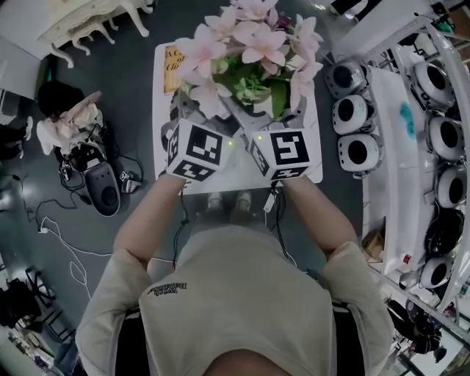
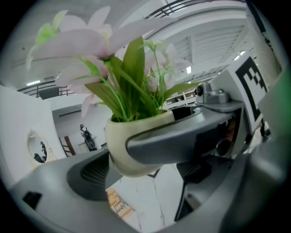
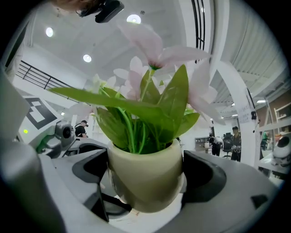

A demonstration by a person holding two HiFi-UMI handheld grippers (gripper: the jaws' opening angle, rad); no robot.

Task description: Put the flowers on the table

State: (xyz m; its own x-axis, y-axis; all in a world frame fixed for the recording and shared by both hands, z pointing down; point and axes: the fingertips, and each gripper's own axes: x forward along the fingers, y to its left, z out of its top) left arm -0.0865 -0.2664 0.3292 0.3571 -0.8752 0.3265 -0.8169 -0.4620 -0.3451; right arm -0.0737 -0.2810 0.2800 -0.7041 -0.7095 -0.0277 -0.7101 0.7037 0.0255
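Observation:
A cream pot (image 3: 145,175) of pink flowers (image 1: 250,44) with green leaves hangs above the white marble table (image 1: 163,117). My right gripper (image 3: 145,182) is shut on the pot, one pad on each side of it. My left gripper (image 2: 141,173) grips the same pot (image 2: 120,145) from the other side, and a finger of the right gripper (image 2: 182,136) crosses in front of it. In the head view both marker cubes sit side by side just below the blooms, left gripper (image 1: 192,110) and right gripper (image 1: 283,111). The blooms hide the pot from above.
A tan printed card (image 1: 174,67) lies at the table's far left corner. A white rack of round dark-faced devices (image 1: 352,114) runs along the right. Cables and gear (image 1: 99,183) lie on the grey floor at left; white furniture (image 1: 88,18) stands far left.

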